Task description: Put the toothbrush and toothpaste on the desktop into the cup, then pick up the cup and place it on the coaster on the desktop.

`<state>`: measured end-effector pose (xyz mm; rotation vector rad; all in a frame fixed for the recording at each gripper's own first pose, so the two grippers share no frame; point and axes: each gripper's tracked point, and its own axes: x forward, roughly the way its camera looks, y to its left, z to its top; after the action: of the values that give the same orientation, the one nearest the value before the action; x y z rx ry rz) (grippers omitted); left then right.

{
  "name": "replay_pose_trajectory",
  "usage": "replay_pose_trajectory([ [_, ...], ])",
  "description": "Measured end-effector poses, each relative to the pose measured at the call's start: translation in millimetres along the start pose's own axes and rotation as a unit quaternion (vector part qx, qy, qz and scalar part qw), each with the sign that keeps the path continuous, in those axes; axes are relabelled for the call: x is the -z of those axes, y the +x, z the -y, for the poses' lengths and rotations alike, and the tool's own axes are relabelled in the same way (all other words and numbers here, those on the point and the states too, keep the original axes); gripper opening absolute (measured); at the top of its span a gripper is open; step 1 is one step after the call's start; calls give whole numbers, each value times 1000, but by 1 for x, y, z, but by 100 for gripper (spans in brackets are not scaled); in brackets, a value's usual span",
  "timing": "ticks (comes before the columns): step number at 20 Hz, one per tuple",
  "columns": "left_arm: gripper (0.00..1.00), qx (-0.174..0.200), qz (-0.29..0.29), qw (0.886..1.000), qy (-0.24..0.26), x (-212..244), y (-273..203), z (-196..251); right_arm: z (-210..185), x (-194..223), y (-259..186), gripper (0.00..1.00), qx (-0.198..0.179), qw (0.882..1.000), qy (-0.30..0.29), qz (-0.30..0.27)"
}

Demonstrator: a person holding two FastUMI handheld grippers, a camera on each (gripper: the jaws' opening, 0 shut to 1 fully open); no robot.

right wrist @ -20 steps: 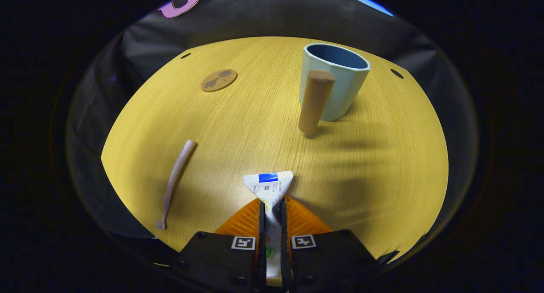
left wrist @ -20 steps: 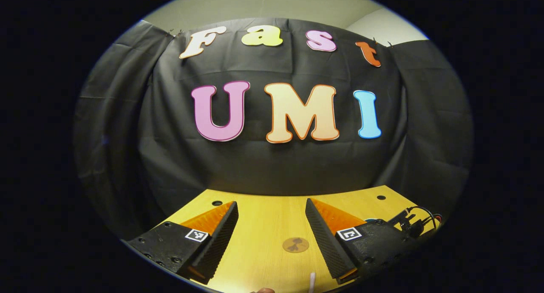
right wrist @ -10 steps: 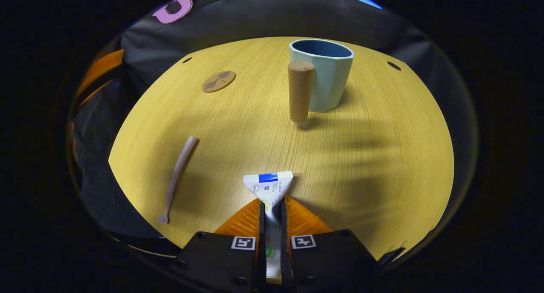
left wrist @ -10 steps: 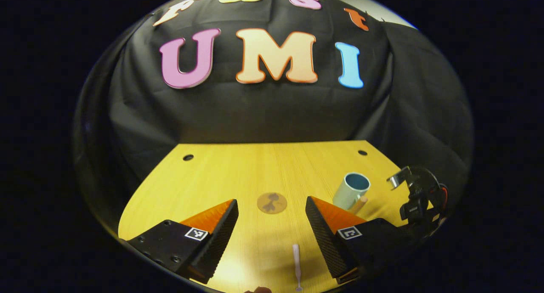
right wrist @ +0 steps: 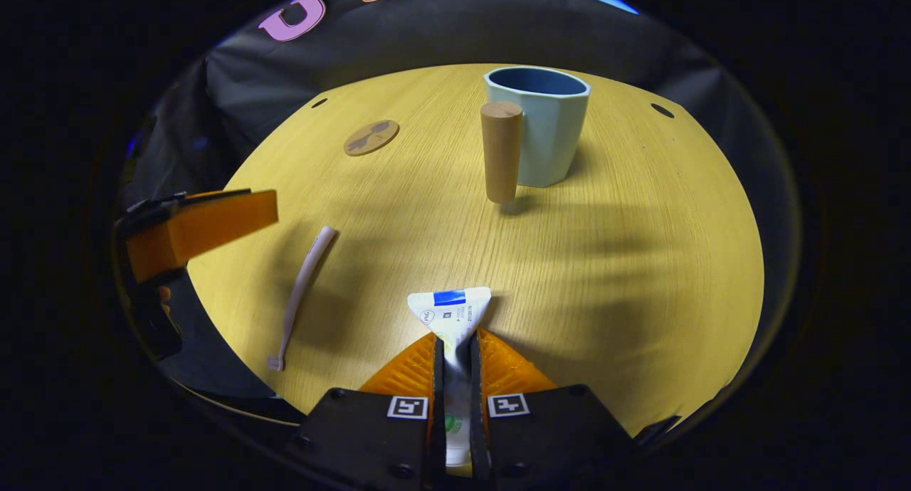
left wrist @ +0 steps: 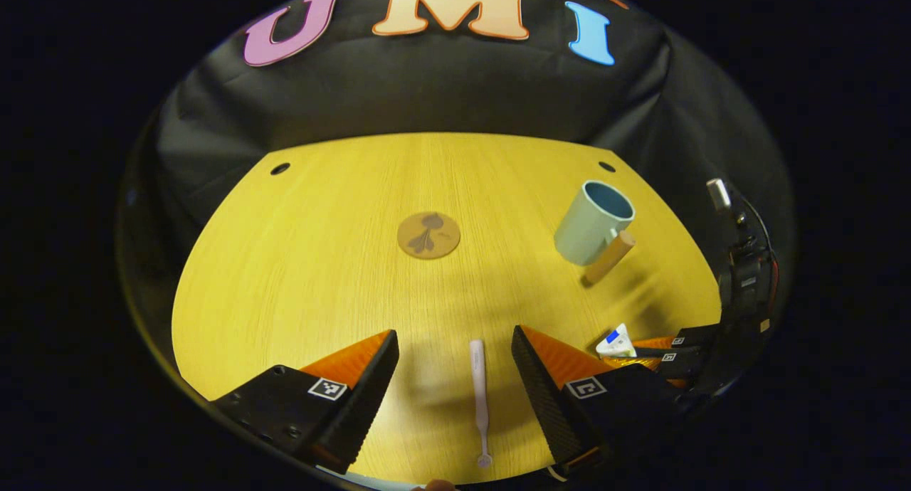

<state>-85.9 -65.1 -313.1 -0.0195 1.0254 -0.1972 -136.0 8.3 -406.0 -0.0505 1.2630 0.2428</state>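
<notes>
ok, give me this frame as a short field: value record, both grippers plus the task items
left gripper: open, above the toothbrush
right gripper: shut on toothpaste
toothbrush: flat on desktop, lying between the left fingers' line
cup: upright, empty as far as visible, wooden handle toward right gripper
coaster: bare, left of cup
stage: nothing in cup yet

The left hand-held gripper (left wrist: 455,377) tips downward — its view now takes in the whole desk (left wrist: 320,263), with the toothbrush (left wrist: 479,391) lying between its spread fingers. In the right gripper view it comes in at the left edge — beside the toothbrush (right wrist: 302,292).
</notes>
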Motion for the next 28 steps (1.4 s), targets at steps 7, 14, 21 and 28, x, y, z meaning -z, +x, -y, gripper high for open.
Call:
replay_pose_trajectory([
  [7,95,-7,-83,996,15,42,25,9,0,0,0,16,-9,1000,-2,-1],
  [14,96,-17,-140,989,30,59,34,8,0,1,-1,16,-19,1000,-1,-2],
  [21,80,-24,-191,981,33,62,36,16,0,0,0,17,-23,1000,-4,-5],
  [28,17,-14,-188,982,33,58,38,22,0,1,0,17,-24,1000,-6,-9],
])
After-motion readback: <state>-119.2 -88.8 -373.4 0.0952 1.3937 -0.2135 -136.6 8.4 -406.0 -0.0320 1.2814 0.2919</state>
